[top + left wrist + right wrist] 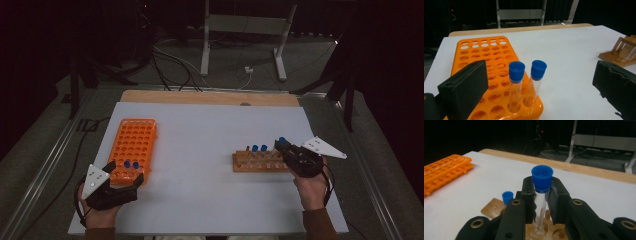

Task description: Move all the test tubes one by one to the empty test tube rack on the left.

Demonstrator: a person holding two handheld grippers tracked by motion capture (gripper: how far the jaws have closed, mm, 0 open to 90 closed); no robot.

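An orange tube rack [132, 147] [482, 53] lies at the left of the white table. Two clear tubes with blue caps [131, 165] [516, 83] [535, 81] stand in its near right corner. My left gripper [124, 172] [541, 87] is open, its jaws either side of those tubes and apart from them. A wooden rack [257, 162] [496, 210] sits at the right with two blue-capped tubes [259, 148] in it. My right gripper [281, 146] [541, 195] is shut on a third blue-capped tube [541, 192], whose bottom rests in a hole of the wooden rack.
The white table top [200, 150] has open room between the two racks. A strip of bare wood [210, 97] runs along its far edge. Beyond it stand a metal frame [245, 35] and cables on the floor.
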